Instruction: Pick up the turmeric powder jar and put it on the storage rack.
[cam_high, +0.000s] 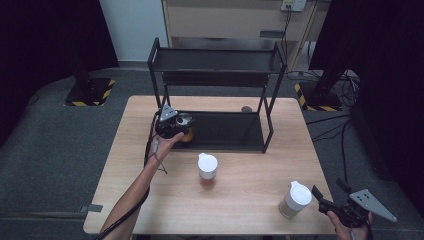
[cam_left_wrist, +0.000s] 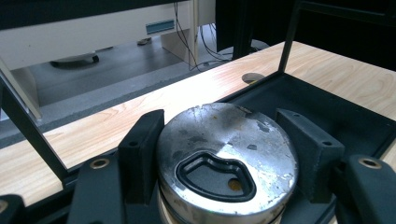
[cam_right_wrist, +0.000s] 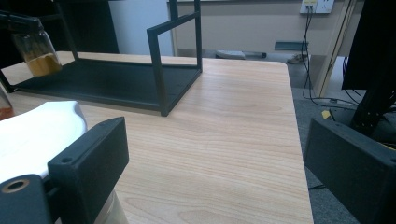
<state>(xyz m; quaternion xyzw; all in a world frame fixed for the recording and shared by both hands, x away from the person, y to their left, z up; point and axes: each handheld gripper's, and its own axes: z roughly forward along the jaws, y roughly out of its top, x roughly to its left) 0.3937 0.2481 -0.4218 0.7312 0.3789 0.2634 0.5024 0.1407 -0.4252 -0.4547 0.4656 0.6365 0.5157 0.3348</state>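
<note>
Metal-lidded jar (cam_left_wrist: 226, 161) sits upright, clenched in your left gripper (cam_left_wrist: 229, 154) above the rack's bottom shelf (cam_high: 235, 131); your right gripper (cam_right_wrist: 210, 172) gapes.

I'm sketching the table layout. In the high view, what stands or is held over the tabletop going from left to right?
Left gripper holding the metal-lidded jar → white-lidded jar → white-lidded cup → right gripper.
</note>
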